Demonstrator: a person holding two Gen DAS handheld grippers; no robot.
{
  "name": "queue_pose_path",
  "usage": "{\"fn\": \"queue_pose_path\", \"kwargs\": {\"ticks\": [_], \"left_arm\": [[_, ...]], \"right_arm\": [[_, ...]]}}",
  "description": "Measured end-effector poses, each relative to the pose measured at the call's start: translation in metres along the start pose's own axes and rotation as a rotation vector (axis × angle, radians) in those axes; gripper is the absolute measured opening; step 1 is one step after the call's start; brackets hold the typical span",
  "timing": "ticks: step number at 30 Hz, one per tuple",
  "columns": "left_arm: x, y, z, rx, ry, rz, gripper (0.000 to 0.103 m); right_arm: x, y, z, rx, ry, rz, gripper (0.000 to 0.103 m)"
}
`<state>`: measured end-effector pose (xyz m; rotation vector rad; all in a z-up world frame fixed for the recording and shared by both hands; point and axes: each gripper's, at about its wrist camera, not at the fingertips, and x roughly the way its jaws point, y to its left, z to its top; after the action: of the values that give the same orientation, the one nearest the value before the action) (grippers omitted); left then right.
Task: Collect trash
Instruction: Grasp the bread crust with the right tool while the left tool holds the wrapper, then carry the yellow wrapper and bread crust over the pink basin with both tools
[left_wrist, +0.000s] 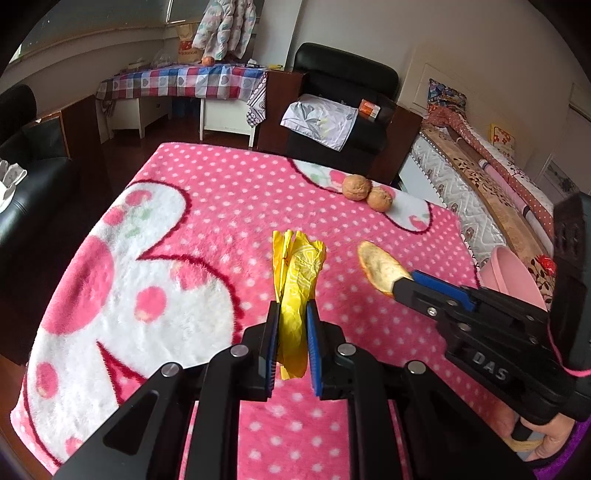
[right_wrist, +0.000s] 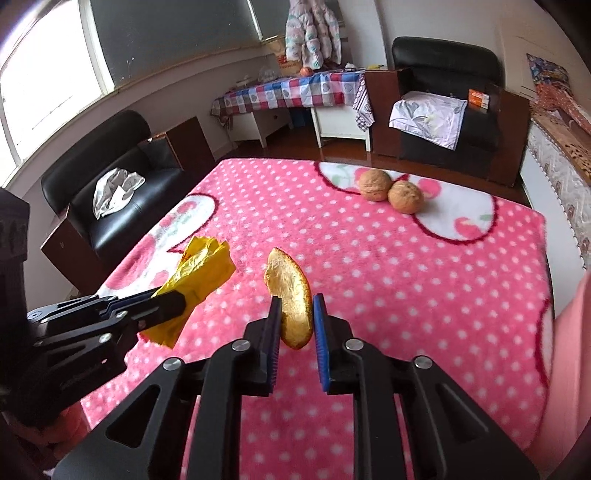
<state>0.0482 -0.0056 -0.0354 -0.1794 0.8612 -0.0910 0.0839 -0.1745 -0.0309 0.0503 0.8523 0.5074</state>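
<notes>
My left gripper (left_wrist: 292, 314) is shut on a crumpled yellow wrapper (left_wrist: 297, 273), held above the pink polka-dot blanket (left_wrist: 221, 192). The same wrapper (right_wrist: 199, 273) shows at the left of the right wrist view, pinched in the left gripper (right_wrist: 173, 301). My right gripper (right_wrist: 297, 306) is shut on a curved piece of orange peel (right_wrist: 293, 295), lifted off the blanket (right_wrist: 406, 277). In the left wrist view the peel (left_wrist: 380, 267) sticks out from the right gripper (left_wrist: 404, 280), to the right of the wrapper. Two walnuts (left_wrist: 365, 192) (right_wrist: 391, 190) lie side by side at the blanket's far edge.
A pink bin (left_wrist: 513, 273) stands off the right edge of the blanket. A black armchair (right_wrist: 110, 192) with a white cloth stands at the left, another armchair (left_wrist: 340, 110) beyond the far edge. A bed (left_wrist: 498, 177) runs along the right. A checked-cloth table (left_wrist: 184, 81) stands at the back.
</notes>
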Motion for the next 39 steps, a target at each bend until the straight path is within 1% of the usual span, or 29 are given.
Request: {"fn": "queue_pose_path", "kwargs": {"ticks": [5,11,19,27,39], "left_arm": [[-0.005,-0.013,0.001,0.015,-0.011,0.001,0.013],[-0.011,-0.036,0.004,0.058,-0.031,-0.006,0.013],[-0.020,-0.083,0.008,0.145,-0.074,-0.028,0.013],[-0.022,-0.125,0.011,0.220,-0.096,-0.047,0.013],[-0.019,-0.194,0.008,0.337,-0.113,-0.083,0.013]], "right_arm": [[-0.021,-0.014,-0.007,0.041,-0.021,-0.013,0.017],[-0.046,-0.032,-0.020,0.085,-0.049,-0.037,0.017],[-0.086,-0.062,-0.036,0.157,-0.110,-0.086,0.017],[-0.122,-0.094,-0.051,0.221,-0.167,-0.147,0.017],[-0.158,-0.143,-0.075,0.313,-0.211,-0.224,0.017]]}}
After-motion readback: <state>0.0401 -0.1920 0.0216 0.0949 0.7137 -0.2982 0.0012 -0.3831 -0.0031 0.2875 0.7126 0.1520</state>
